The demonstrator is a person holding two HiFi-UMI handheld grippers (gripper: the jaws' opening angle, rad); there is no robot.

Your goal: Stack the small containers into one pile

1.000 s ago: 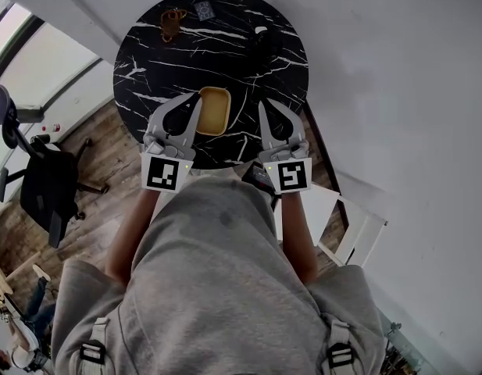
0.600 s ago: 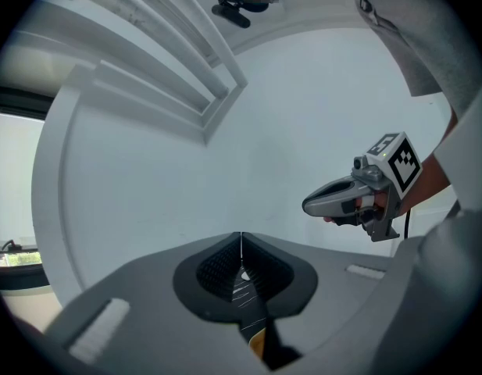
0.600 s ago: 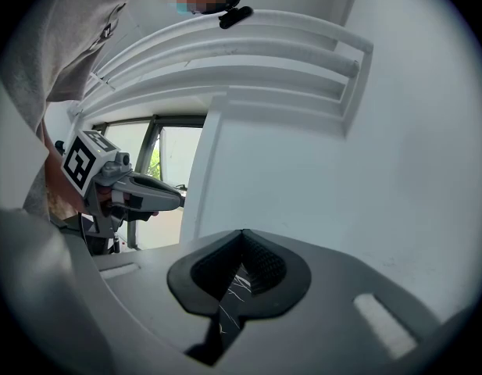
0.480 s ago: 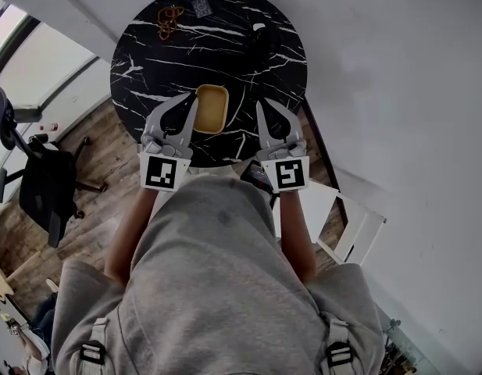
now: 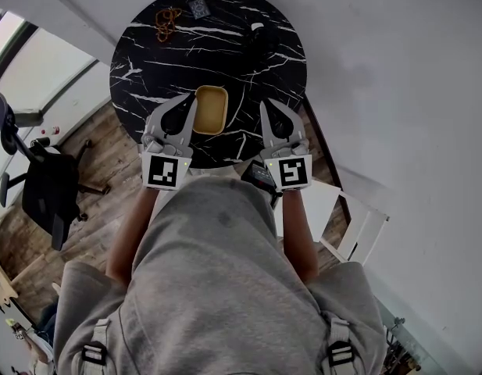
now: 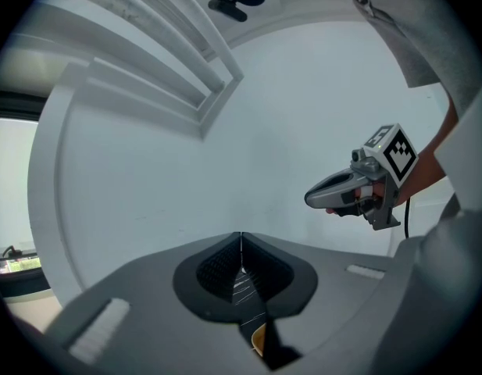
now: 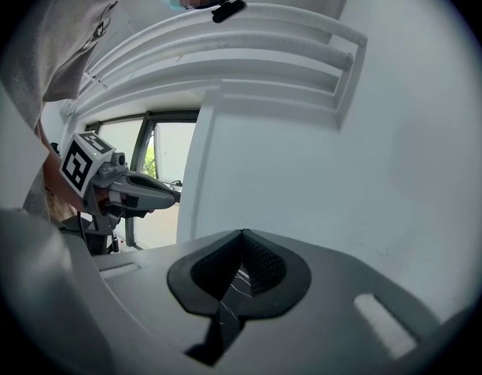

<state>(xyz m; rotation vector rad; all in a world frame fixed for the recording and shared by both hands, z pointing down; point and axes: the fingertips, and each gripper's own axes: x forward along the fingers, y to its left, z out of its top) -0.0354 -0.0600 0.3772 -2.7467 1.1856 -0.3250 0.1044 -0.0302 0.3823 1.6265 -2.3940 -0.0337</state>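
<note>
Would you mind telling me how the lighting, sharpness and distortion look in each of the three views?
Head view: soft, even daylight, with the marble table and the yellow container sharp and free of glare. Left gripper view: strong fisheye with black corners, and the wall evenly lit. Right gripper view: the same fisheye, with the white slats bowed into arcs and the window bright.

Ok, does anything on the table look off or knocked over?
Nothing looks spilled or tipped. The yellow container sits upright on the black table between the shut, empty left gripper and right gripper. One oddity: only that one container shows; whether it is a stack, I cannot tell.
</note>
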